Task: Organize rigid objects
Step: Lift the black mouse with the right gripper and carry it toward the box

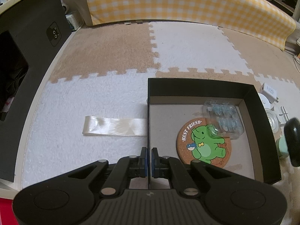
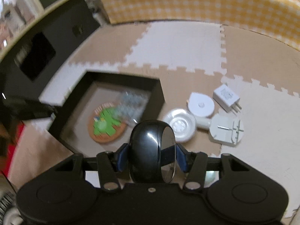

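An open black box (image 1: 255, 123) lies on the foam mat. A cork coaster (image 1: 204, 142) with a green elephant lies in it. A clear case (image 1: 223, 120) of small blue pieces rests partly on the coaster. My left gripper (image 1: 149, 152) is shut on the box's left wall, a blue pad on each side of it. My right gripper (image 2: 152, 153) is shut on a glossy black oval object (image 2: 146, 146), held on edge above the mat just right of the box (image 2: 157, 97). The same black object (image 1: 292, 140) shows at the right edge of the left wrist view.
A white charger (image 2: 226, 98), a white disc (image 2: 201, 104), a clear round lid (image 2: 180, 125) and a white slotted disc (image 2: 226, 131) lie right of the box. A white satin ribbon (image 1: 114, 126) lies to its left. A black cabinet (image 1: 35, 37) stands far left, and a yellow checked cover (image 1: 178, 1) runs along the back.
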